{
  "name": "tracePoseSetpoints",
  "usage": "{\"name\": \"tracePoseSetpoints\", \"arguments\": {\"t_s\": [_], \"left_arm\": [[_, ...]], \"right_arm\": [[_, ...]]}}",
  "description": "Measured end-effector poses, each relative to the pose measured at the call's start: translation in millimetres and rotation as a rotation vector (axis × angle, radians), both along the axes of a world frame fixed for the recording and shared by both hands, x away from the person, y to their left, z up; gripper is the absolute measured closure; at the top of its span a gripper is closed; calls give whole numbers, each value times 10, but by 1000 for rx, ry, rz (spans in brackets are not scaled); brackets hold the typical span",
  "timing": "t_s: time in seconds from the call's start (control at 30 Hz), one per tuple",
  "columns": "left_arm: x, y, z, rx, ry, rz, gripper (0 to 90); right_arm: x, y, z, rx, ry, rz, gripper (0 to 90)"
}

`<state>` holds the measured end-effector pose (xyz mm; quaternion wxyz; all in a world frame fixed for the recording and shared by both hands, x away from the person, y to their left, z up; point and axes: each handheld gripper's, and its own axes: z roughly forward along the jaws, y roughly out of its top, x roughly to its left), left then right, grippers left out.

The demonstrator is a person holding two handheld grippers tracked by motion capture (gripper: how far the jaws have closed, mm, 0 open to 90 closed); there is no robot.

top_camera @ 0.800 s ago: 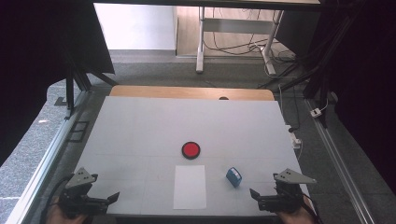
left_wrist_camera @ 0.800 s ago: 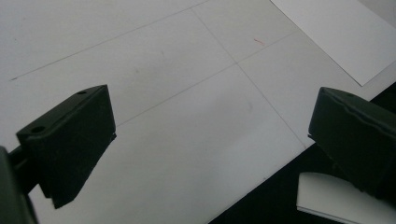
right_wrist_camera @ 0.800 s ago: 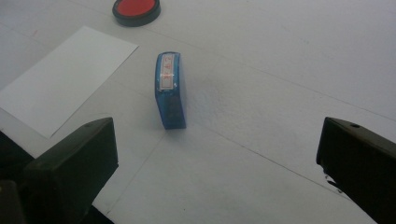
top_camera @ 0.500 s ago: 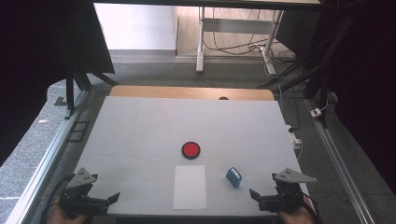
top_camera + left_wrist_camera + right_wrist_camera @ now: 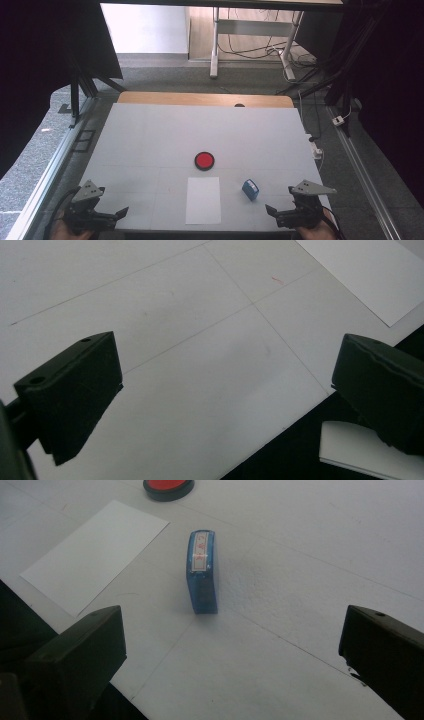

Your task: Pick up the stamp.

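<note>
Blue stamp [image 5: 202, 572] lies free — right hand-held gripper [image 5: 232, 650] and left hand-held gripper [image 5: 225, 390] both spread, empty.

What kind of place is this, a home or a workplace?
Probably a lab or office set up for recording, not a home. A white table stands inside a dark metal frame, cables trail over the grey carpet behind it, and another desk's legs stand farther back.

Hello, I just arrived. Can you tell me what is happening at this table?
A person holds a gripper in each hand at the near edge of the white table. The left gripper and the right gripper are both open and hold nothing. The small blue rectangular stamp lies nearest the right gripper, beside the white paper sheet and the round red ink pad. Nothing is touched yet.
</note>
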<state>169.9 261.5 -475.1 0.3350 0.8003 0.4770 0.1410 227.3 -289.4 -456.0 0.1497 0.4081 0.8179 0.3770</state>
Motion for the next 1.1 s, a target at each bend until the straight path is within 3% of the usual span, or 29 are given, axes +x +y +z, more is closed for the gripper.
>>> {"name": "tracePoseSetpoints", "arguments": {"t_s": [0.13, 0.23, 0.43, 0.83, 1.1], "left_arm": [[5, 10, 0, -13, 6, -4, 1], [8, 15, -2, -20, 9, -8, 2], [14, 18, -3, -22, 13, -13, 3], [18, 17, -5, -23, 18, -17, 4], [22, 19, -7, -25, 23, -19, 4]], "right_arm": [[-14, 5, 10, -5, -30, 12, 0], [-14, 11, 30, 18, -48, 14, 0], [-14, 83, 36, 33, -58, 40, 0], [17, 157, 53, 40, -51, 28, 0], [50, 258, 37, -1, -64, 48, 0]]}}
